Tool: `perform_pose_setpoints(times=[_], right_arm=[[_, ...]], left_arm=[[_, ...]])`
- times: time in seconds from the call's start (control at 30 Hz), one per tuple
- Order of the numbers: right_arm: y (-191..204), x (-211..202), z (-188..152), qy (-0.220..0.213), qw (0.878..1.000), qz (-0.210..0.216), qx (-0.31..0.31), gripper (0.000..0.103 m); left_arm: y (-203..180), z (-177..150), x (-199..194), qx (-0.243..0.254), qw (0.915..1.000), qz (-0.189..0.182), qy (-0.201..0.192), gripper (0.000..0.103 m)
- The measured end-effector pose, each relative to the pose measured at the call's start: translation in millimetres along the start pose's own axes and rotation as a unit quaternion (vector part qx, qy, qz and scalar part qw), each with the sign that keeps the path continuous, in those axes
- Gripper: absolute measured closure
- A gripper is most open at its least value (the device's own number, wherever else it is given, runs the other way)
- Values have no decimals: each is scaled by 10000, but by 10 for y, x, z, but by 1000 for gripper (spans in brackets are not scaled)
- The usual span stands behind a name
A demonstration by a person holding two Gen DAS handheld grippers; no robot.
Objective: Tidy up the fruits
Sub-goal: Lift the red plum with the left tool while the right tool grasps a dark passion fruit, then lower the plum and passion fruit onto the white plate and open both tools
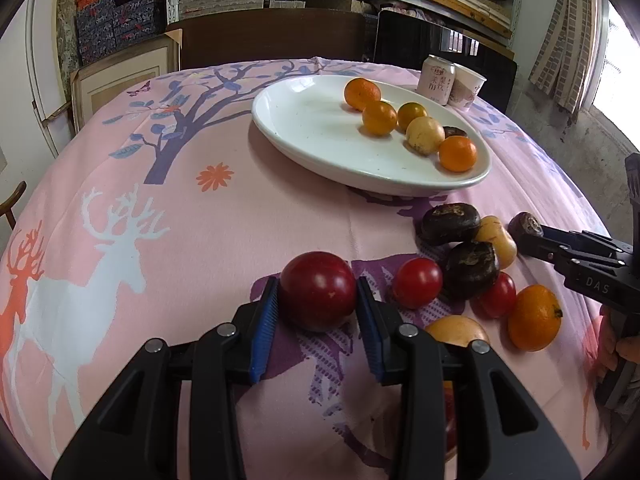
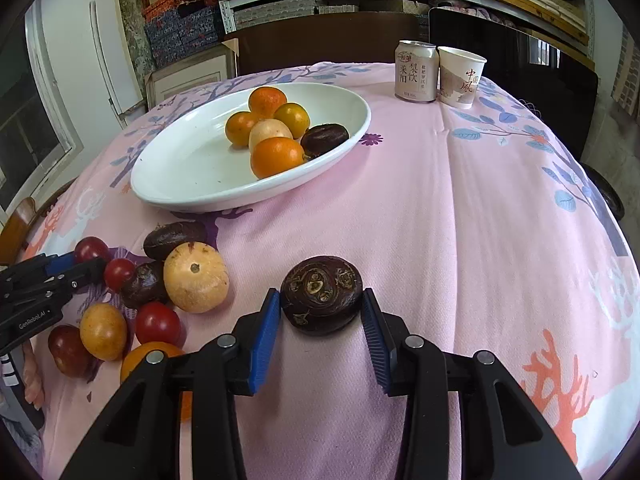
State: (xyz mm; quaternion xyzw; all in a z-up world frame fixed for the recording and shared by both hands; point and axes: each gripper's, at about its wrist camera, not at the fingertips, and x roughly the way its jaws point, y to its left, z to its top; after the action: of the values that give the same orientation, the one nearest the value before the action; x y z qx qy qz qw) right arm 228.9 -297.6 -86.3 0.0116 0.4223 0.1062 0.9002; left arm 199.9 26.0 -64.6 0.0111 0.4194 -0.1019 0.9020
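My left gripper (image 1: 317, 296) is shut on a dark red tomato (image 1: 318, 294) low over the pink cloth. My right gripper (image 2: 322, 304) is shut on a dark brown water chestnut (image 2: 321, 294); it also shows in the left wrist view (image 1: 527, 227). A white oval plate (image 1: 304, 128) (image 2: 188, 176) holds several oranges, a pale yellow fruit and a chestnut. A loose pile lies on the cloth between the grippers: red tomatoes (image 1: 417, 282), chestnuts (image 1: 448, 222), yellow fruits (image 2: 196, 278) and an orange (image 1: 534, 317).
A pink drink can (image 2: 416, 70) and a paper cup (image 2: 460, 76) stand at the table's far edge behind the plate. A dark chair back (image 1: 272, 38) and shelves with boxes stand beyond the table. The cloth's front edge drops away near me.
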Motion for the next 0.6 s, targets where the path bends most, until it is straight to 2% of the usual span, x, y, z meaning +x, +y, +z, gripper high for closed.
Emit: perform_pose_setpoints(times=[0.17, 0.27, 0.4, 0.6], right_arm=[[-27, -60, 16, -149, 9998, 82, 96, 61], [-70, -170, 47, -402, 9987, 223, 237, 61], [-91, -350, 216, -773, 9950, 469, 416, 61], [178, -289, 706, -819, 9953, 522, 63, 62]], left_arm=[[-47, 10, -85, 73, 9998, 62, -201, 66], [-22, 85, -180, -36, 9992, 77, -382, 66], [-49, 365, -214, -12, 9988, 52, -489, 66], [-148, 873, 5, -38, 9985, -1, -541, 66]])
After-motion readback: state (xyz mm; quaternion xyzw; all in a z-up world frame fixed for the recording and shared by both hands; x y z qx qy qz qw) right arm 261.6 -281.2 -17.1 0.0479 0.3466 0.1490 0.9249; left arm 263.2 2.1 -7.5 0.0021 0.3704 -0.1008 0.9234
